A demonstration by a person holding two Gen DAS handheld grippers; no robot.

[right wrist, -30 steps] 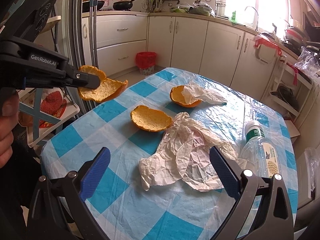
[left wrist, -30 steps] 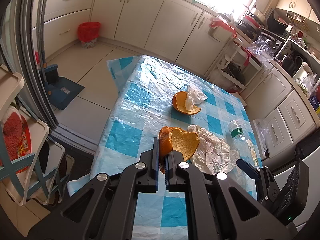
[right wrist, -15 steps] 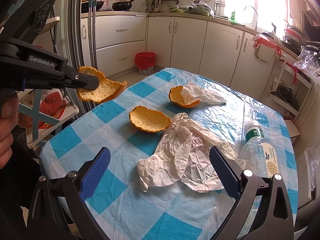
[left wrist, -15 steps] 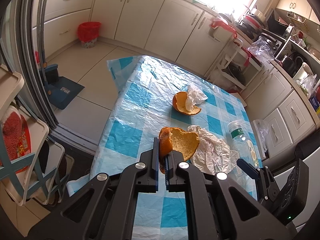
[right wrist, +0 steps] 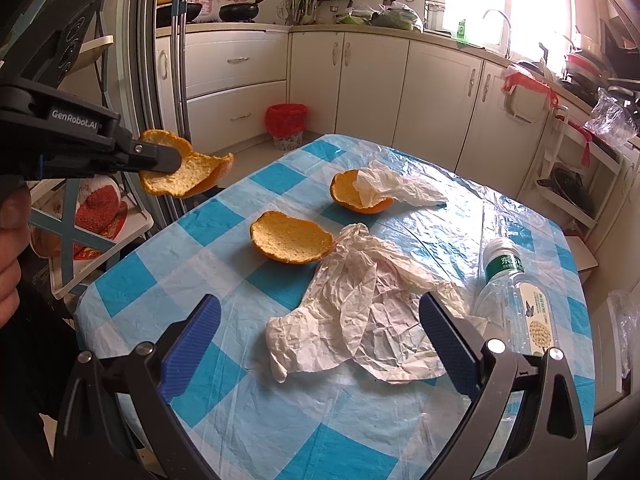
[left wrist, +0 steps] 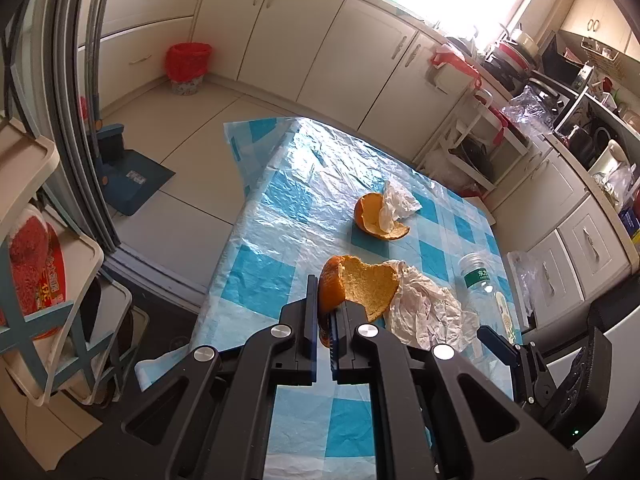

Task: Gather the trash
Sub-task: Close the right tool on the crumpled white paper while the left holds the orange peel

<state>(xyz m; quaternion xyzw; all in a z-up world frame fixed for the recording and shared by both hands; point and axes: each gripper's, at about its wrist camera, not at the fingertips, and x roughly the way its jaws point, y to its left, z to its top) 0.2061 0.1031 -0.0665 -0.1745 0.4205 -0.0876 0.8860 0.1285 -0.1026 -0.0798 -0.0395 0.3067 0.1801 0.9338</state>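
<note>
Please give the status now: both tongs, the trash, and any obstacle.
Left tongs shut on orange peel, held off the table. Right tongs open, empty, above crumpled paper. Two peels, tissue, bottle remain on table. No obstacle seen.

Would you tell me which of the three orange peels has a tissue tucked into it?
The far peel, beyond the bare middle one; white tissue spills out of it. The third peel is off the table, pinched in the left tool.
</note>
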